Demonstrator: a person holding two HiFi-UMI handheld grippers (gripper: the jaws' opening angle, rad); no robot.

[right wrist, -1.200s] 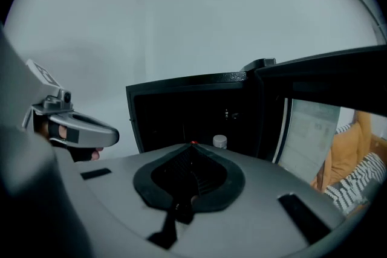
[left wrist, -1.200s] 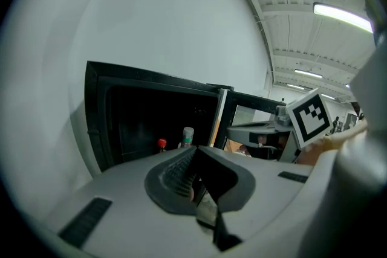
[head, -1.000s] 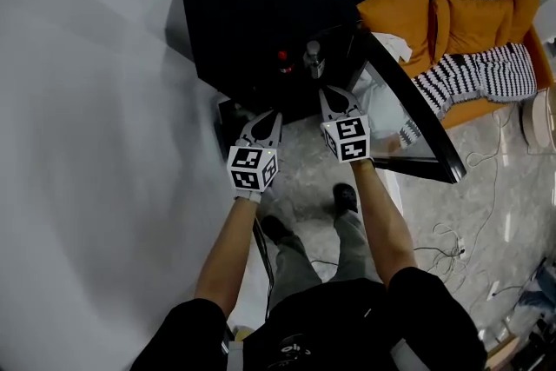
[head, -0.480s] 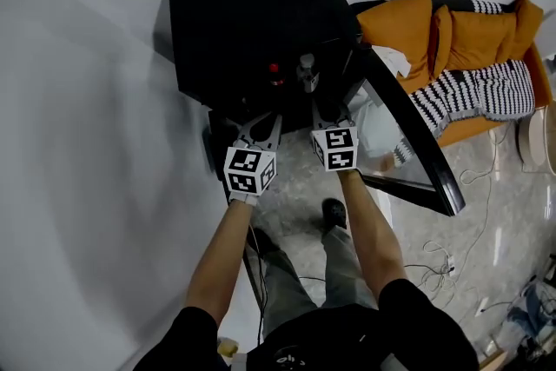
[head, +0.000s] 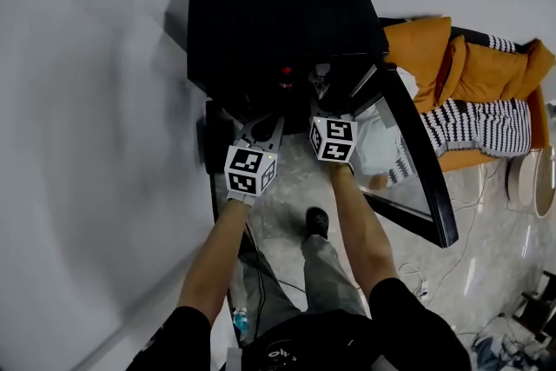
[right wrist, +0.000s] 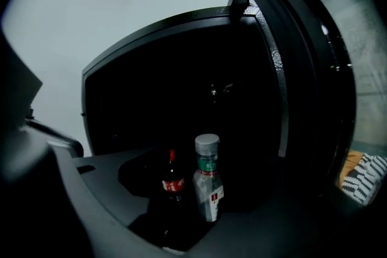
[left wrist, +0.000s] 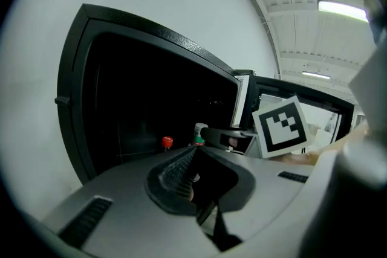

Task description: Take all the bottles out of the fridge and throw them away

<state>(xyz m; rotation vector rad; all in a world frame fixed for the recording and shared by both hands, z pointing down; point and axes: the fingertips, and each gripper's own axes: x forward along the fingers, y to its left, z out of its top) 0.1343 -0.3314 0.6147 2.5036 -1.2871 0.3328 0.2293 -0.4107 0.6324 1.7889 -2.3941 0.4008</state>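
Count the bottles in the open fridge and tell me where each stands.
2. In the right gripper view, a dark red-capped cola bottle stands left, a clear grey-capped bottle just right of it. The dark fridge may hide more.

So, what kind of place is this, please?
Probably a living room at home: a small black fridge with its glass door open, an orange sofa with a striped throw, and cables on the floor.

Fridge interior (right wrist: 181, 99) near black in both gripper views, ceiling strip light (left wrist: 341, 7) glaring, fisheye bend and dark vignette at edges, my head view evenly lit, wall (head: 87, 100) softly shadowed.
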